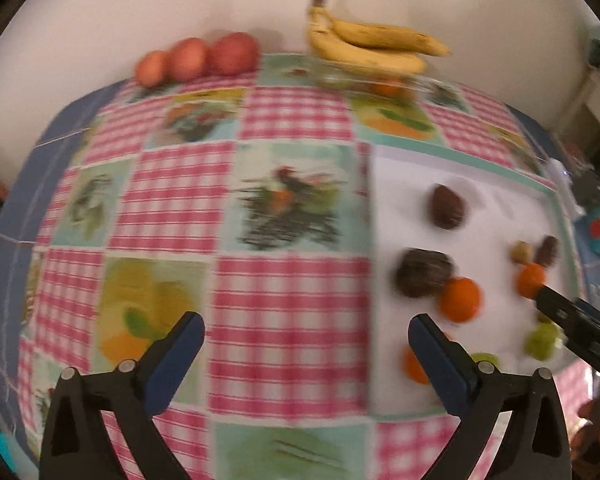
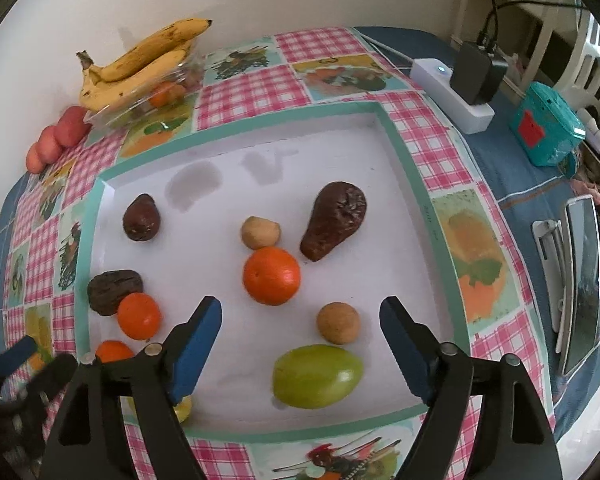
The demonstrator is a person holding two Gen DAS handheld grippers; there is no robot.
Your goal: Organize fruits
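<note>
Right wrist view takes the central orange (image 2: 271, 276) on the white mat (image 2: 340, 152) as its landmark. Far to its left, by the wall, lie red apples (image 2: 58, 138) and bananas (image 2: 140, 64) over a clear dish; nearer on that side sit two dark wrinkled avocados (image 2: 140, 218) and two smaller oranges (image 2: 139, 316). Just behind the landmark a small tan fruit (image 2: 260, 233) touches it, to its right lies a large dark avocado (image 2: 334, 226), and in front are a round tan fruit (image 2: 338, 323) and a green fruit (image 2: 317, 376). The right gripper (image 2: 300, 344) hangs spread and empty above these; the left gripper (image 1: 306, 364) is likewise spread wide, empty, over the checked cloth on the desk (image 1: 284, 112). The orange looks firm, light and prone to roll, so I would pinch it across its widest part; the shrivelled avocados probably bruise easily.
</note>
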